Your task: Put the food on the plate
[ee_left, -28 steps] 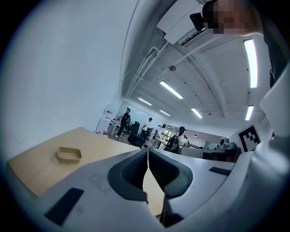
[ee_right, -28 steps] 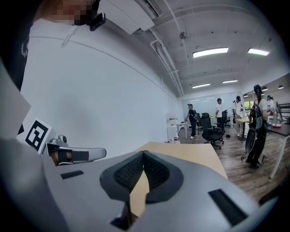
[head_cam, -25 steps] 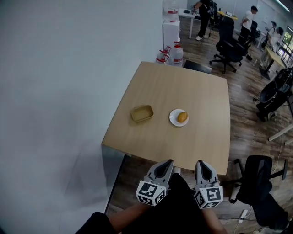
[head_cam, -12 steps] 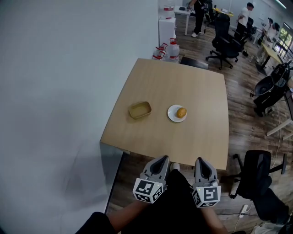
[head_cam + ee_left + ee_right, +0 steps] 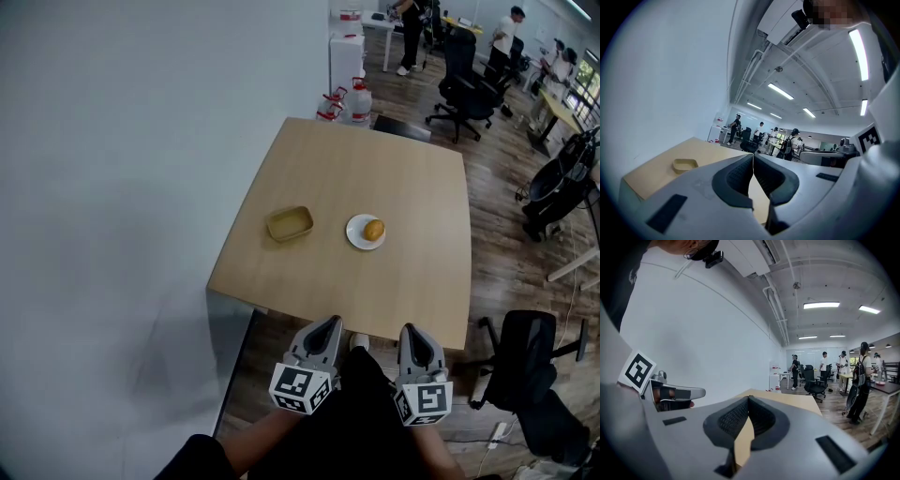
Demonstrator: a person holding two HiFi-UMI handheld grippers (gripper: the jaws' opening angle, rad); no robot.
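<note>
Grey left claw (image 5: 332, 322), grey right claw (image 5: 411, 330), black-and-white marker cubes (image 5: 301, 389), black clothing (image 5: 364, 424)

An open-plan office: black swivel chairs (image 5: 466, 86) and desks (image 5: 560, 114) stand on wood-plank flooring (image 5: 497, 197), people (image 5: 412, 28) mill about beyond, strip lights (image 5: 821, 305) run overhead.

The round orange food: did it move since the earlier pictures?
No. The round orange food sits on the right side of the small white plate, as before.
</note>
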